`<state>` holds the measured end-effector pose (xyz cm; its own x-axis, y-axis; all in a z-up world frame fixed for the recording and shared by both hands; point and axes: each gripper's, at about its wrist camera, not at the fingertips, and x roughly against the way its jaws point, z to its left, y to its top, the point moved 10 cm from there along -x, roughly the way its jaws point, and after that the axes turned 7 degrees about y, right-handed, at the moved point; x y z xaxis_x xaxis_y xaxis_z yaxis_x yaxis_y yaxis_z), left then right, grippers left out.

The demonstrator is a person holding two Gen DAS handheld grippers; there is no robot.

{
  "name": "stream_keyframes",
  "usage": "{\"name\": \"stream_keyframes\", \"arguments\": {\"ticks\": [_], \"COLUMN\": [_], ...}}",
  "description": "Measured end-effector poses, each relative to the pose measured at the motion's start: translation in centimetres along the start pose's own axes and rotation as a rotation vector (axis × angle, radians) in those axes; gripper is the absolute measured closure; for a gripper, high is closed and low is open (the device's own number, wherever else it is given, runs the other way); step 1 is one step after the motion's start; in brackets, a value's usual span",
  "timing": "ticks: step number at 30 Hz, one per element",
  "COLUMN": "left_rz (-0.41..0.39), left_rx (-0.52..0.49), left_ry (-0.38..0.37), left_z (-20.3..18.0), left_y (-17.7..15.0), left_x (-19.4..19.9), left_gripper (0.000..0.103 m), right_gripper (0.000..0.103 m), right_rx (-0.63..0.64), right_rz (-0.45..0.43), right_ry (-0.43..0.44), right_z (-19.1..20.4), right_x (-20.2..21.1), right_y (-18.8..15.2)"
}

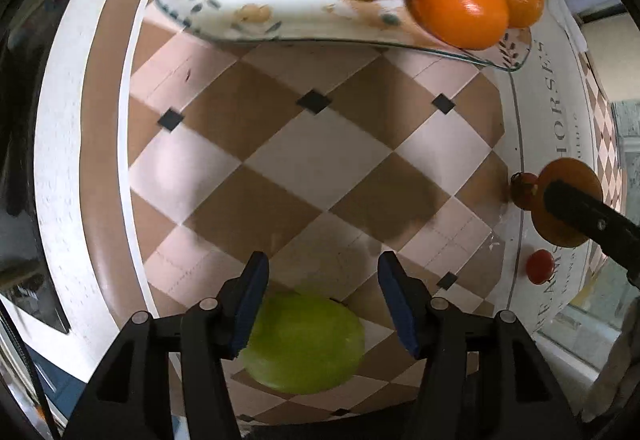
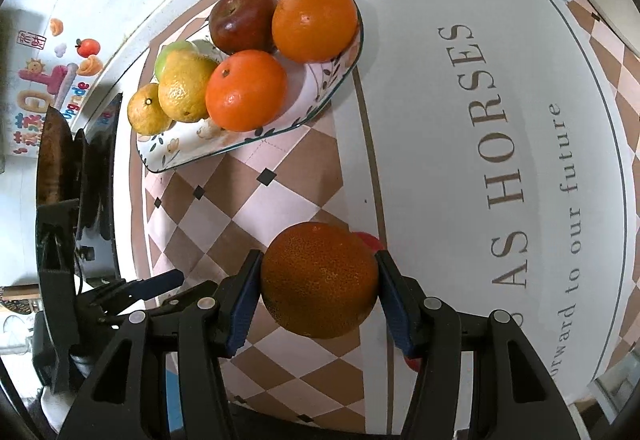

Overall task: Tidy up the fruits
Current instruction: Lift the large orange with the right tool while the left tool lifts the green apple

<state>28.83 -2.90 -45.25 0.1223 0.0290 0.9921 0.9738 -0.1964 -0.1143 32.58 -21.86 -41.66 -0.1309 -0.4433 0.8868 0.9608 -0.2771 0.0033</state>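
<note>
The left gripper (image 1: pixel 320 304) hangs with its jaws apart over a green apple (image 1: pixel 302 344) lying on the checked mat (image 1: pixel 312 156) near its near edge; the apple sits low between the fingers and nothing shows contact. The right gripper (image 2: pixel 318 296) is clamped on an orange (image 2: pixel 320 280), held above the mat's checked strip, with a small red fruit (image 2: pixel 370 240) just behind it.

Risks, as I judge them: the orange is round and gripped only at its sides, so a jolt could roll it out; the plate (image 2: pixel 192 148) at the far edge is already heaped, so another fruit set on top may knock one off; closing off-centre could push the apple away.

The plate holds two lemons, a green fruit, a dark red apple (image 2: pixel 242 20) and two oranges, touching one another.
</note>
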Motion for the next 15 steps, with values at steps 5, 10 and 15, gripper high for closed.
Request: {"name": "stream_keyframes", "arguments": {"ticks": [5,10,15], "left_rz": [-0.053,-0.008,0.096], "left_rx": [0.020,-0.093,-0.178], "left_ry": [-0.039,-0.024,0.044], "left_z": [1.5,0.7,-0.8], "left_y": [-0.2,-4.4,-7.1], "left_x": [3.5,4.5,0.4], "left_gripper": [0.048,0.045,0.041], "right_gripper": [0.045,0.045,0.045], "right_rx": [-0.003,-0.001,-0.012], "right_rz": [-0.001,-0.003,-0.004], "right_ry": [0.030,0.044,0.050], "right_z": [0.4,0.4,-0.1], "right_x": [0.5,1.1,1.2], "right_y": [-0.6,-1.1,-1.0]}}
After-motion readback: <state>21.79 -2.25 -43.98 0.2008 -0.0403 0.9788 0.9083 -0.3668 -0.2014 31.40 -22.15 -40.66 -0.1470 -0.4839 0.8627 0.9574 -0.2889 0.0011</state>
